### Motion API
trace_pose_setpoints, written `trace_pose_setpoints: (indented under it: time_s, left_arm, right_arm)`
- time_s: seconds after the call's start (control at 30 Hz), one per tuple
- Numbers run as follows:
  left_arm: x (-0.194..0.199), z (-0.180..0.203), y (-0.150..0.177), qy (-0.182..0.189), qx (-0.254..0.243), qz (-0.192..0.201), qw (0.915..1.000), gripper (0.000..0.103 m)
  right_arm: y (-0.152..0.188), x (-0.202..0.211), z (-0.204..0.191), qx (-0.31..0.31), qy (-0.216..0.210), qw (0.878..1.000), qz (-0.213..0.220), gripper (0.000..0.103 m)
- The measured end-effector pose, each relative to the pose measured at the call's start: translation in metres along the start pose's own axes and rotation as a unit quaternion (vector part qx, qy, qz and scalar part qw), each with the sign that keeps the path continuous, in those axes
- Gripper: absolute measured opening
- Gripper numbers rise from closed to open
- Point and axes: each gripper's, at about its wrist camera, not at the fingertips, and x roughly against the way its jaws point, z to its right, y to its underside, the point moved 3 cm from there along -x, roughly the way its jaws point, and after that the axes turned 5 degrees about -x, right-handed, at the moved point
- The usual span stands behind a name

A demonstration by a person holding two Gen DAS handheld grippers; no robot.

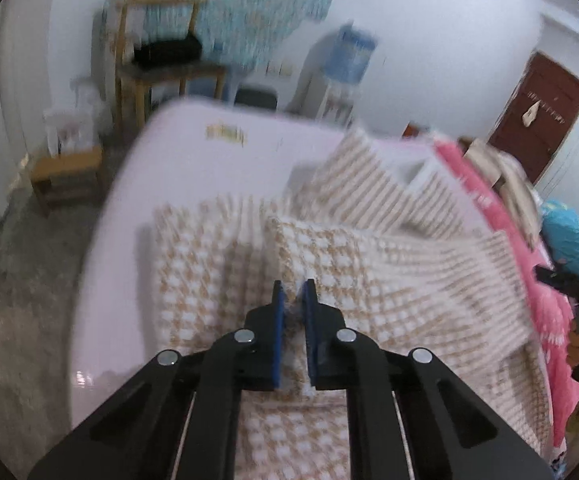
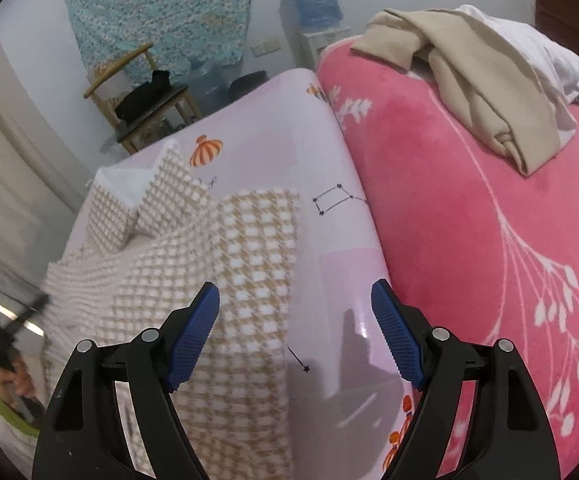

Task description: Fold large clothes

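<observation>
The left gripper [image 1: 293, 292] pinches a fold of the beige-and-white checked woven garment [image 1: 329, 264] lying on the glossy lilac printed sheet [image 2: 329, 240], the right gripper [image 2: 295, 300] gapes empty above it, beside a plush pink blanket [image 2: 469, 220]; no legible writing.

A lived-in home bedroom is shown: a bed [image 2: 341, 184] is spread with a pink floral blanket [image 2: 469, 240], a wooden chair [image 2: 137, 92] and a water dispenser [image 2: 315, 4] are set against the wall, and a brown door [image 1: 537, 120] is seen.
</observation>
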Motion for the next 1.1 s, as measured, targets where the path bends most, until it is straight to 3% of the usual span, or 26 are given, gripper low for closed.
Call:
trace_pose_setpoints:
  time_s: [0.17, 0.3, 0.43, 0.53, 0.63, 0.7, 0.77, 0.9, 1.0, 1.03, 1.07, 1.1]
  left_arm:
    - [0.004, -0.004, 0.017, -0.061, -0.019, 0.001, 0.9979, 0.009]
    - [0.000, -0.014, 0.034, -0.066, -0.003, -0.004, 0.9978, 0.007]
    - [0.014, -0.009, 0.030, -0.086, -0.016, 0.030, 0.9957, 0.006]
    - [0.001, -0.012, 0.033, -0.103, -0.028, 0.010, 0.9943, 0.006]
    - [-0.013, -0.017, 0.040, -0.109, -0.030, -0.002, 0.9936, 0.006]
    - [-0.011, -0.014, 0.041, -0.115, -0.036, 0.003, 0.9927, 0.006]
    - [-0.002, -0.010, 0.038, -0.118, -0.041, 0.018, 0.9920, 0.005]
    - [-0.007, -0.010, 0.038, -0.125, -0.051, 0.010, 0.9908, 0.006]
    - [-0.016, -0.014, 0.039, -0.117, -0.036, -0.004, 0.9925, 0.009]
    - [-0.014, -0.015, 0.039, -0.115, -0.031, -0.003, 0.9929, 0.009]
    - [-0.011, -0.016, 0.038, -0.113, -0.023, -0.003, 0.9933, 0.011]
    - [-0.009, -0.017, 0.037, -0.113, -0.020, -0.001, 0.9934, 0.014]
  right_arm:
    - [0.002, -0.010, -0.016, 0.037, -0.001, 0.999, 0.000, 0.073]
    - [-0.007, -0.021, -0.029, 0.045, -0.009, 0.999, -0.003, 0.071]
    - [-0.015, -0.031, -0.036, 0.047, -0.010, 0.999, -0.003, 0.054]
    - [-0.017, -0.045, -0.042, 0.062, -0.002, 0.998, -0.001, 0.037]
    - [-0.014, -0.063, -0.043, 0.071, 0.015, 0.997, -0.005, 0.029]
    - [-0.013, -0.066, -0.043, 0.076, 0.018, 0.997, 0.002, 0.027]
    - [-0.016, -0.057, -0.045, 0.071, 0.013, 0.997, 0.015, 0.018]
    - [-0.019, -0.056, -0.046, 0.072, 0.016, 0.997, 0.026, 0.017]
    - [-0.015, -0.070, -0.043, 0.080, 0.033, 0.996, 0.012, 0.025]
    - [-0.016, -0.068, -0.044, 0.086, 0.041, 0.995, 0.015, 0.032]
    - [-0.016, -0.065, -0.044, 0.090, 0.048, 0.995, 0.017, 0.046]
    - [-0.017, -0.056, -0.046, 0.093, 0.050, 0.994, 0.025, 0.051]
